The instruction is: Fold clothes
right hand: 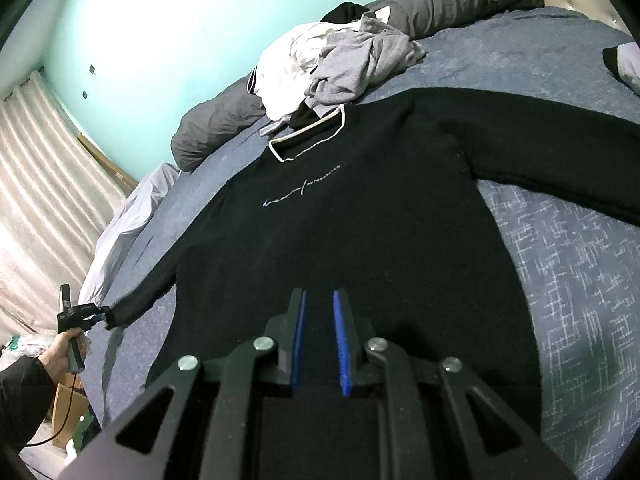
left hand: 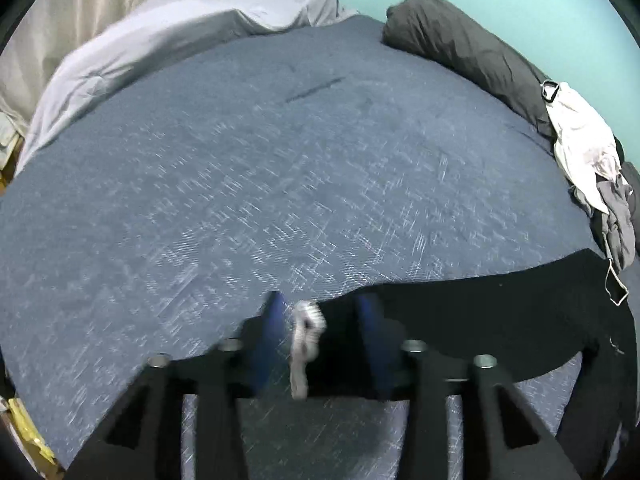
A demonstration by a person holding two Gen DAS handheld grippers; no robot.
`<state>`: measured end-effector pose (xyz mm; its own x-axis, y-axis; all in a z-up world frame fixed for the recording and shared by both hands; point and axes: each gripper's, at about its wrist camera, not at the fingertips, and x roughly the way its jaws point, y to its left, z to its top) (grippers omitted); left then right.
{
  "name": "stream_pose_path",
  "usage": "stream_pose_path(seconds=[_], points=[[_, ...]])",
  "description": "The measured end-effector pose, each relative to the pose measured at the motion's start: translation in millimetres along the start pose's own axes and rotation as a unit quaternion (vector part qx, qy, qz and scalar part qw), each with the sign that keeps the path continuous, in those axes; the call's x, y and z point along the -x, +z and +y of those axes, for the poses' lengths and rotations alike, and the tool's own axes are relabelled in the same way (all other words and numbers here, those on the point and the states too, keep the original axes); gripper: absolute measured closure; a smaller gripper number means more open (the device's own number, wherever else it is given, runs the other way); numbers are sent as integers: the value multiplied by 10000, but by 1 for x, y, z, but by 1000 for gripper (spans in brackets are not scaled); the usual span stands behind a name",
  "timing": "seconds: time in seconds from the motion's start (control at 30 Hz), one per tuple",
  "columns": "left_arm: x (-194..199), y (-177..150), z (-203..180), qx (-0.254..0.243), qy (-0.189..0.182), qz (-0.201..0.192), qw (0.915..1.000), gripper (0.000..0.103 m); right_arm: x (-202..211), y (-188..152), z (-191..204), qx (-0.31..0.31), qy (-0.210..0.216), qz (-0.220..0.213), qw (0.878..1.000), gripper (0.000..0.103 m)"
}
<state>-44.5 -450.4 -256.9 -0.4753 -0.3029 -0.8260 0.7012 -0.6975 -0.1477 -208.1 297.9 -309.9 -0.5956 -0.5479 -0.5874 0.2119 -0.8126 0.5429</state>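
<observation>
A black long-sleeved sweater [right hand: 340, 232] with a white-trimmed collar and pale chest lettering lies spread flat on the blue bedspread [right hand: 568, 280]. My left gripper [left hand: 320, 312] holds the white-edged cuff of the left sleeve [left hand: 306, 336] between its blue pads, and the sleeve [left hand: 500, 320] runs off to the right. In the right wrist view the left gripper [right hand: 94, 314] shows far left, held by a hand, with the sleeve end in it. My right gripper [right hand: 319, 300] hovers over the sweater's lower body, its jaws slightly apart and empty.
A pile of white and grey clothes [right hand: 332, 64] lies beyond the collar, also at the right edge in the left wrist view [left hand: 580, 144]. A dark grey bolster [left hand: 468, 52] lies along the turquoise wall. A pale duvet [left hand: 180, 40] and curtains are at the far side.
</observation>
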Motion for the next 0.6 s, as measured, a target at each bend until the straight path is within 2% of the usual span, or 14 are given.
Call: stream_pose_path(seconds=[0.1,0.2,0.27,0.33,0.47,0.6], points=[[12,-12,-13,-126,-508,251,9983,50,5,6,1,10,50,52,10000,89],[35,-35,-46,-684,-1029,450,9913,49,14,13,-1,-24,45,200,9998,84],[50,-57,-69,-1010,-1419,652,9826,48,26,14,-6,-76,49,387,9992,72],[62,-81,-91,-1244,-1816,894,9714,46,41,11,-13,-161,-46,718,9973,66],[77,-140,-132,-1497,-2509,1578,9433,45,71,-10,-32,-394,-341,1474,9877,66],[87,-204,-176,-1961,-2801,2195,9137,45,100,-37,-39,-485,-543,1859,9799,64]])
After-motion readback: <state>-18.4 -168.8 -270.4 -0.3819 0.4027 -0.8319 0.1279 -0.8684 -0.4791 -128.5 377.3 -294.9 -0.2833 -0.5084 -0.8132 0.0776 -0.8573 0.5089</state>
